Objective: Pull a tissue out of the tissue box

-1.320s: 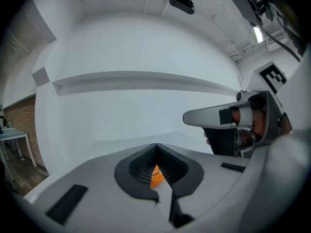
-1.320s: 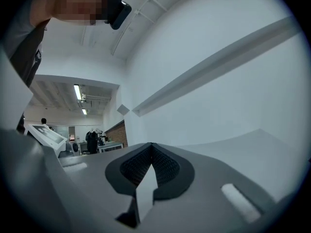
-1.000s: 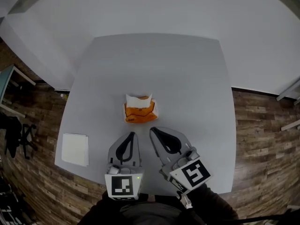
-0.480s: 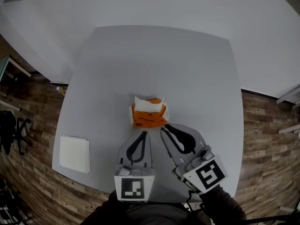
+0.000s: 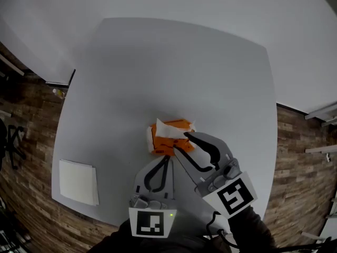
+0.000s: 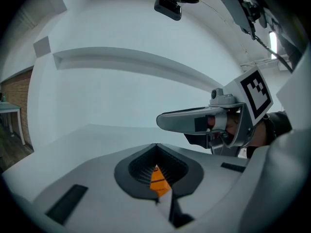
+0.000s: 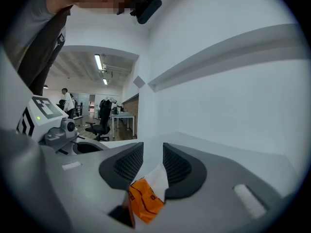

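While the left gripper [image 5: 167,158] stays closed, the right gripper [image 5: 180,143] has just opened its jaws around the tissue [image 7: 158,177].

Far half of grey table [image 5: 174,62] bare, open right up to white wall [image 5: 221,4]. Orange tissue box [image 5: 158,144] near front centre, tissue [image 5: 171,131] sticking up. Left gripper [image 5: 167,158], jaws together, crowds box's near side. Right gripper [image 5: 180,142], jaws just been opening, tissue between them unpinched, blocks box's right. White paper stack [image 5: 78,181] at front left, well apart; free lane between.
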Tool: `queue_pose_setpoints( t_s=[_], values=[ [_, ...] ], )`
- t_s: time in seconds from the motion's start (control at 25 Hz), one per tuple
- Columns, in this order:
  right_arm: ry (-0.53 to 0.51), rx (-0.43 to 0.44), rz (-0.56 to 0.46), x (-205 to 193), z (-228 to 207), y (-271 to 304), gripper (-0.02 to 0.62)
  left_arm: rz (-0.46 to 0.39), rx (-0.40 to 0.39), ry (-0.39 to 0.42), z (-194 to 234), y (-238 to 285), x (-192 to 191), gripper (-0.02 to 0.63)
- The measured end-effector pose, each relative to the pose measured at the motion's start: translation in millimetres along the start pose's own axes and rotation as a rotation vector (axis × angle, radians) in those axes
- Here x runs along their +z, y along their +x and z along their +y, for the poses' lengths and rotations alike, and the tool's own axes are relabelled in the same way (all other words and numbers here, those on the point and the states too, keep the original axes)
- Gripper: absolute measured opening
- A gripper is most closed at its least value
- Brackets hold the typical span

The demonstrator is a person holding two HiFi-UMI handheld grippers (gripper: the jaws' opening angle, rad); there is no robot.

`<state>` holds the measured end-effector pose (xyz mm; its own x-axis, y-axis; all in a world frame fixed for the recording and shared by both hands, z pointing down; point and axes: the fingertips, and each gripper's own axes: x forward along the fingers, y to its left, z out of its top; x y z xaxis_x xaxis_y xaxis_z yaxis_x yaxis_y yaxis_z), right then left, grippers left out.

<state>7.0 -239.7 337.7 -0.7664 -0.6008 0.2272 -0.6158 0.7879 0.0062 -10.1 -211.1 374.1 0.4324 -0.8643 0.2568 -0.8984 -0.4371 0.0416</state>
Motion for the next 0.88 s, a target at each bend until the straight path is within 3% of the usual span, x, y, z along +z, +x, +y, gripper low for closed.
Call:
queue_pose_setpoints(
  t_s=[0.16,0.88],
  values=[
    [-0.001,-0.003,0.026,-10,-13,14,0.11,0.025,-0.009,-0.042,6,11,-11,0.0],
    [-0.03,0.064,0.139,-56,-25,49,0.109,0.086,-0.05,-0.06,11,37,-39,0.0]
  ],
)
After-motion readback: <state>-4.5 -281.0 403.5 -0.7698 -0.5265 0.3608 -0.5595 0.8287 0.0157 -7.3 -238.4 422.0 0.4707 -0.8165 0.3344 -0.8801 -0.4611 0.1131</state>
